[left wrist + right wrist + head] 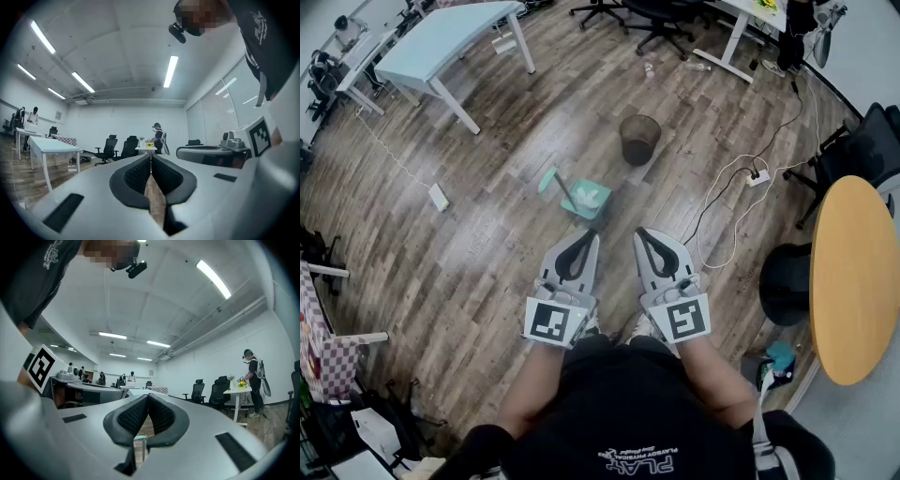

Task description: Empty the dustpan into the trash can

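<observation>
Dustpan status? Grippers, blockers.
Left gripper shut, empty; right gripper shut, empty. Dustpan on floor, untouched, white scraps inside. Trash can just beyond, nothing between.

Bright room, lit by long ceiling lights (171, 71). Pictures are sharp in the middle, with edges bent and dark.

white print on the person's black shirt (642, 417), seen upside down in the head view, reads "play"; the smaller line beside it is too small to read.
</observation>
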The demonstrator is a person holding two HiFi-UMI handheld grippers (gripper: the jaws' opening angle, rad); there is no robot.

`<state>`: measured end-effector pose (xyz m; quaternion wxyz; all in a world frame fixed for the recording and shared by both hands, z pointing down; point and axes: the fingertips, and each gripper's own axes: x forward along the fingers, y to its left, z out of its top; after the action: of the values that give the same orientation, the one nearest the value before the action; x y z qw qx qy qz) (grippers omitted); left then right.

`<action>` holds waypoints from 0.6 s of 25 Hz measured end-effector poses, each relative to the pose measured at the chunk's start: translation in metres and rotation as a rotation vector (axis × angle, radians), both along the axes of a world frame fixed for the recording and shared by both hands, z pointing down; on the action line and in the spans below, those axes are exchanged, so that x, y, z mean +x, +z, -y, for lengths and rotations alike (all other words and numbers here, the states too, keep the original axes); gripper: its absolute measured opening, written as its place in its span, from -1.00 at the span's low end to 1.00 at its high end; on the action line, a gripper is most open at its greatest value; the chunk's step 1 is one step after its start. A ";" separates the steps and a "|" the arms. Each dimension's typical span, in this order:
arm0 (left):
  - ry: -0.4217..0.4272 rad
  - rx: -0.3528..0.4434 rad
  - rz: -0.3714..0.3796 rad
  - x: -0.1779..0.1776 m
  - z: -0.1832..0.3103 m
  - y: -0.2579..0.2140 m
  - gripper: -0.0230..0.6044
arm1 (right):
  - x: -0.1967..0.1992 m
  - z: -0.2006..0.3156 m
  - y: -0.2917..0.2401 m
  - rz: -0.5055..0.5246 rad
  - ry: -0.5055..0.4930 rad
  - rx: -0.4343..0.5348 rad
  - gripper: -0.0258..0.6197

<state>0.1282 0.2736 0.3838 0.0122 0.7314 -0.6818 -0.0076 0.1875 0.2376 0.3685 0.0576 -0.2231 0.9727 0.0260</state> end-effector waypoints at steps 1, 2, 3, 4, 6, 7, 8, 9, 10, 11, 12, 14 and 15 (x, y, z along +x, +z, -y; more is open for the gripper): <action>0.000 -0.001 -0.003 -0.001 -0.001 0.000 -0.84 | -0.003 -0.001 -0.002 0.001 -0.005 0.006 -0.84; 0.001 -0.001 -0.006 -0.002 -0.002 0.000 -0.84 | -0.005 -0.002 -0.005 0.001 -0.010 0.012 -0.84; 0.001 0.000 -0.010 -0.003 -0.002 0.000 -0.84 | -0.007 -0.003 -0.006 0.002 -0.015 0.017 -0.84; 0.001 0.001 -0.013 -0.003 -0.003 0.001 -0.84 | -0.008 -0.003 -0.007 0.004 -0.019 0.021 -0.84; 0.002 -0.007 -0.016 -0.003 -0.003 0.004 -0.84 | -0.010 -0.004 -0.007 0.009 -0.024 0.020 -0.84; 0.002 -0.013 -0.018 -0.005 -0.004 0.005 -0.84 | -0.012 -0.005 -0.006 0.008 -0.026 0.014 -0.84; 0.000 -0.018 -0.021 -0.009 -0.004 0.007 -0.84 | -0.015 -0.006 -0.004 0.003 -0.028 0.008 -0.84; -0.002 -0.022 -0.024 -0.015 -0.004 0.009 -0.84 | -0.019 -0.008 -0.003 0.000 -0.028 0.003 -0.84; -0.007 -0.026 -0.027 -0.022 -0.006 0.011 -0.84 | -0.025 -0.010 -0.002 0.000 -0.028 -0.003 -0.84; -0.010 -0.029 -0.031 -0.030 -0.008 0.013 -0.84 | -0.031 -0.012 -0.001 0.003 -0.026 -0.011 -0.84; -0.012 -0.030 -0.035 -0.039 -0.010 0.015 -0.84 | -0.037 -0.014 0.001 0.006 -0.024 -0.019 -0.84; -0.011 -0.028 -0.045 -0.056 -0.014 0.016 -0.84 | -0.048 -0.016 0.006 -0.002 -0.021 -0.023 -0.84; -0.008 -0.026 -0.050 -0.064 -0.016 0.017 -0.84 | -0.052 -0.018 0.011 -0.016 -0.019 -0.019 -0.84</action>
<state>0.0639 0.2896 0.4004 0.0386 0.7280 -0.6843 -0.0172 0.1350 0.2553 0.3792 0.0480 -0.2140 0.9755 0.0182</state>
